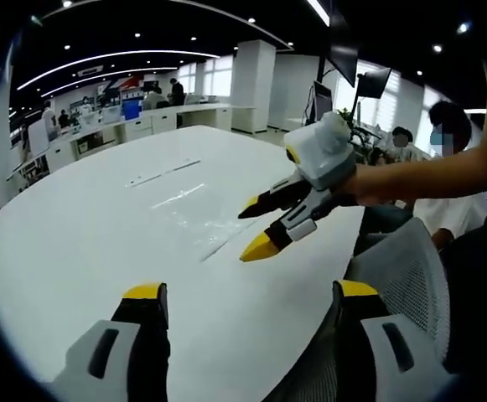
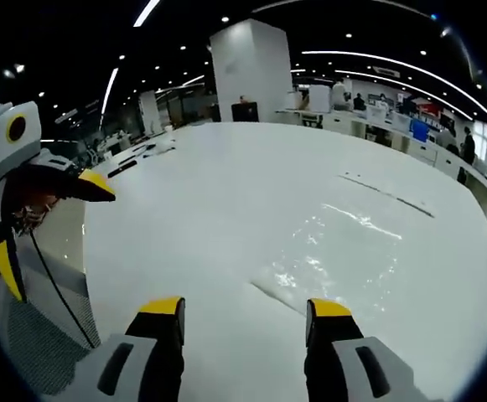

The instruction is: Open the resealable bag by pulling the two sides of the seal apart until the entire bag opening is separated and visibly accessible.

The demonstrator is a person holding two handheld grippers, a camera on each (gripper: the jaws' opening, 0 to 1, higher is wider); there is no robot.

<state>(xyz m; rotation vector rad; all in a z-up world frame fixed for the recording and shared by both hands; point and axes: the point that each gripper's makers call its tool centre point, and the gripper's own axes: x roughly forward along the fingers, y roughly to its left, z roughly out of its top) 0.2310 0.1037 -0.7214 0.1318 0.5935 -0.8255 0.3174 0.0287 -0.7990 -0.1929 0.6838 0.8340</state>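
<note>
A clear resealable bag (image 1: 194, 219) lies flat on the white table (image 1: 84, 243), hard to see apart from its glints. In the left gripper view my left gripper (image 1: 250, 291) stands open, well short of the bag. My right gripper (image 1: 254, 229) reaches in from the right, open, with its yellow tips at the bag's near edge. In the right gripper view the bag (image 2: 337, 261) lies just ahead, and its near edge runs between the open right gripper's (image 2: 245, 307) jaws. The left gripper (image 2: 54, 226) hangs open at the left, off the table's edge.
A grey mesh chair (image 1: 404, 278) stands by the table's near edge, and it shows again (image 2: 38, 339) beside a thin black cable (image 2: 59, 285). Seated people (image 1: 444, 167) are at the right. A long slot (image 1: 164, 172) crosses the tabletop. Desks and a white column (image 2: 251, 71) stand behind.
</note>
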